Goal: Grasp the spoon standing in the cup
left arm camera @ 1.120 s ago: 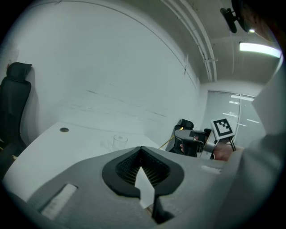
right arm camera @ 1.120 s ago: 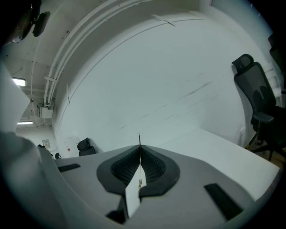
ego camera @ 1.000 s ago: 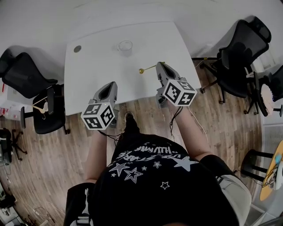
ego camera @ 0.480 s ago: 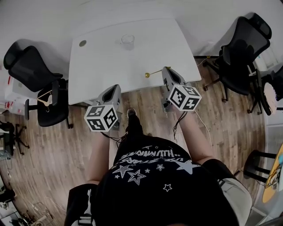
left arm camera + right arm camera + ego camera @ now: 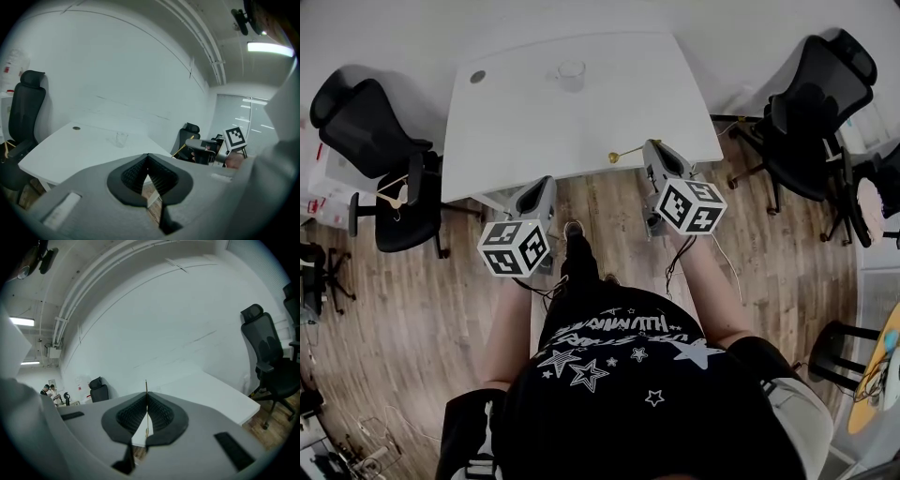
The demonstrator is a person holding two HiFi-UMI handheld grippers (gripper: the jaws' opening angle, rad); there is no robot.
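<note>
The white table [image 5: 534, 122] carries the clear cup [image 5: 571, 75] near its far edge, well apart from the gold spoon [image 5: 626, 153], which the right gripper [image 5: 649, 150] clamps, seemingly about level, over the near edge, while the left gripper [image 5: 546, 184] is closed on nothing.

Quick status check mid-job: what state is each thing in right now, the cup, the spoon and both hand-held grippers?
Cup: upright on the table, no spoon in it.
Spoon: clamped by its handle, held about level.
Right hand-held gripper: shut on the spoon.
Left hand-held gripper: shut, empty.
</note>
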